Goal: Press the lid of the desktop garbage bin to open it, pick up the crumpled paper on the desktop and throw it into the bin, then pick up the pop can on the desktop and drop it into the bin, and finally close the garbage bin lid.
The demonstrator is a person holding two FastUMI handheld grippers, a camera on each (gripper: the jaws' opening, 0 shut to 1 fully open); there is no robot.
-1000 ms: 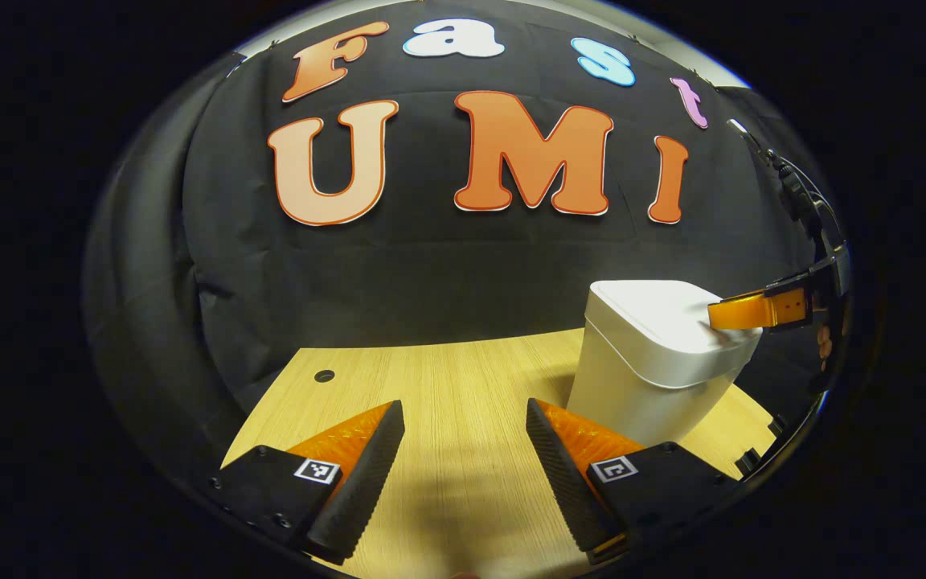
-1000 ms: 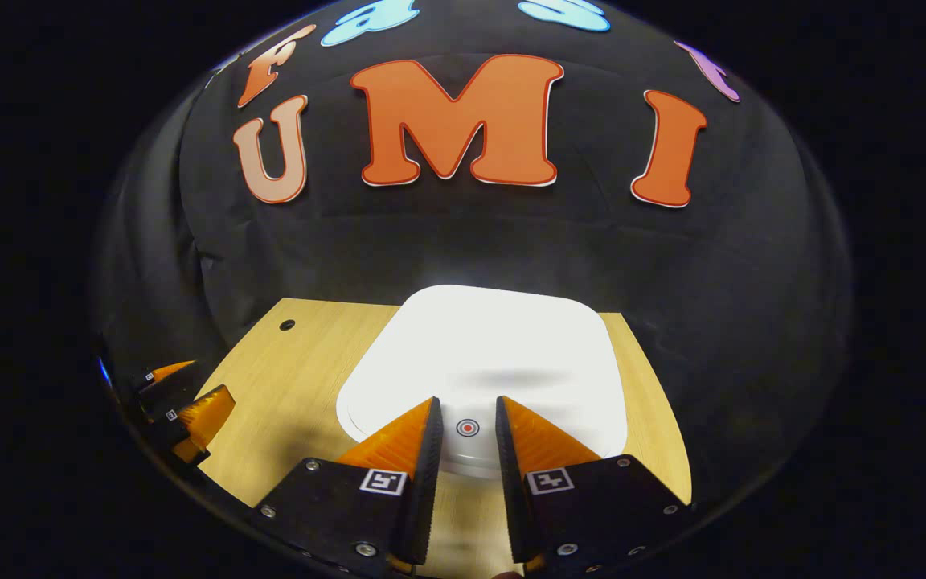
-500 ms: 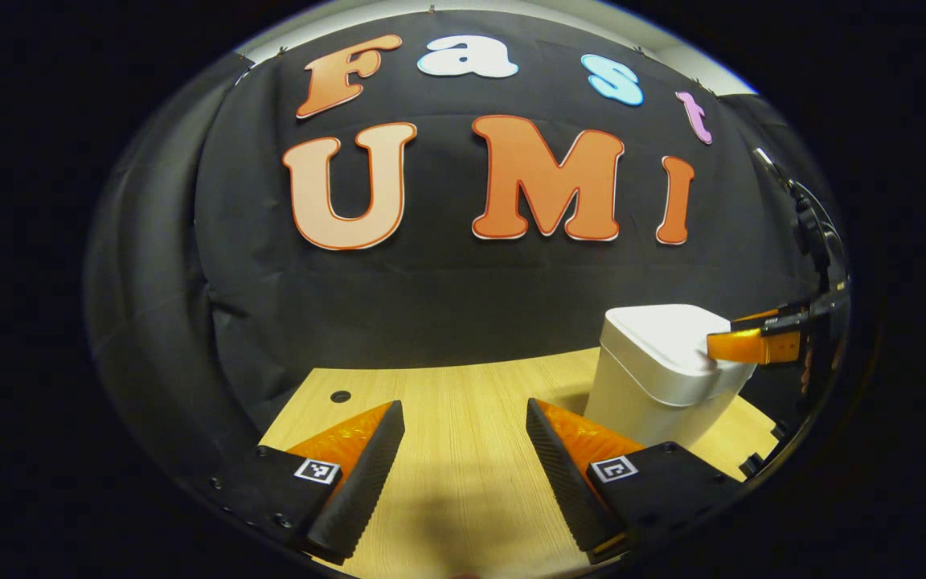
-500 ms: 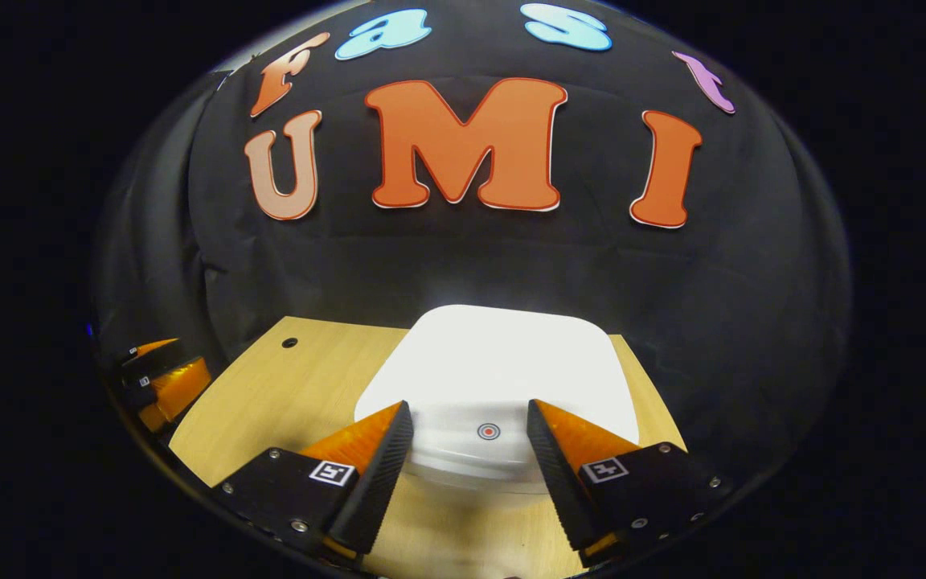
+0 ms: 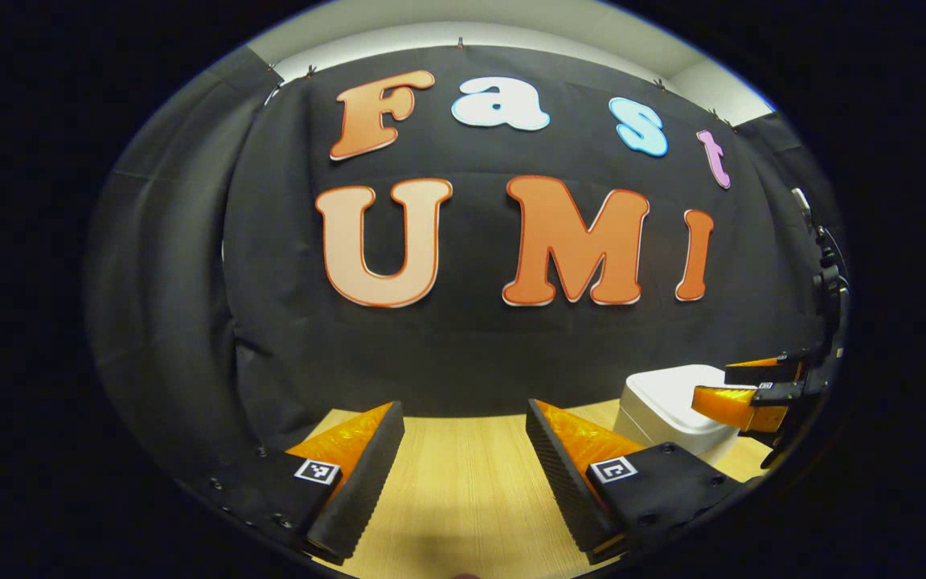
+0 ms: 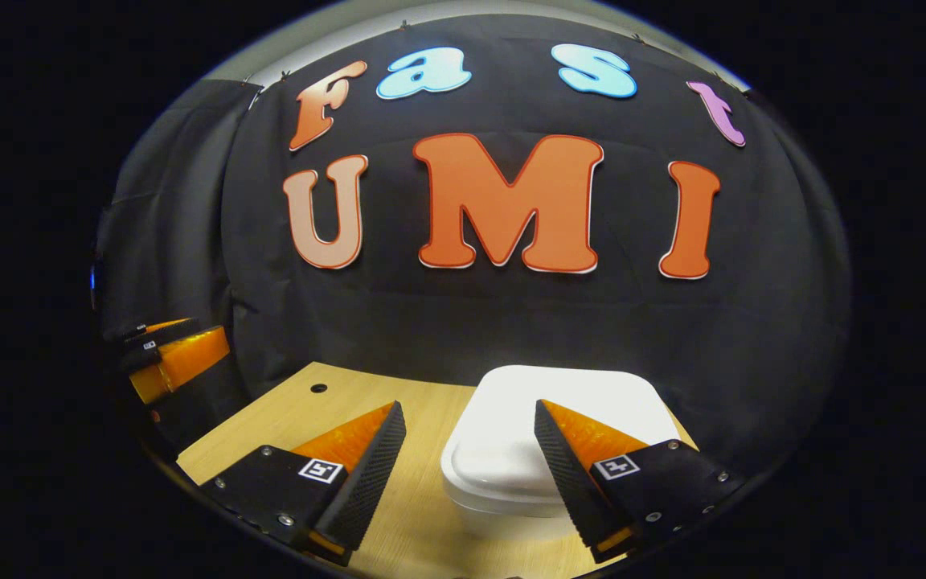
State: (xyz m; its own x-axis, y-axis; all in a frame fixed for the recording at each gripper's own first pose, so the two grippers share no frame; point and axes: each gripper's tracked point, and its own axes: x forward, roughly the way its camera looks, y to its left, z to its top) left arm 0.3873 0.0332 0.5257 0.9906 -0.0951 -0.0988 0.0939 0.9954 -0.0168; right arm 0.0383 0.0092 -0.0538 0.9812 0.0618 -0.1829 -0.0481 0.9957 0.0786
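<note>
Right gripper [image 6: 469,450] has spread and backed up off the shut bin [image 6: 511,458] lid; left gripper [image 5: 465,458] spread, idle; task looks done.

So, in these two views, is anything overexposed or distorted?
Right gripper view: the bin lid glares nearly featureless white and the desktop edges bow with fisheye distortion. Left gripper view: the lid is dimmer, and a soft shadow darkens the desktop.
</note>
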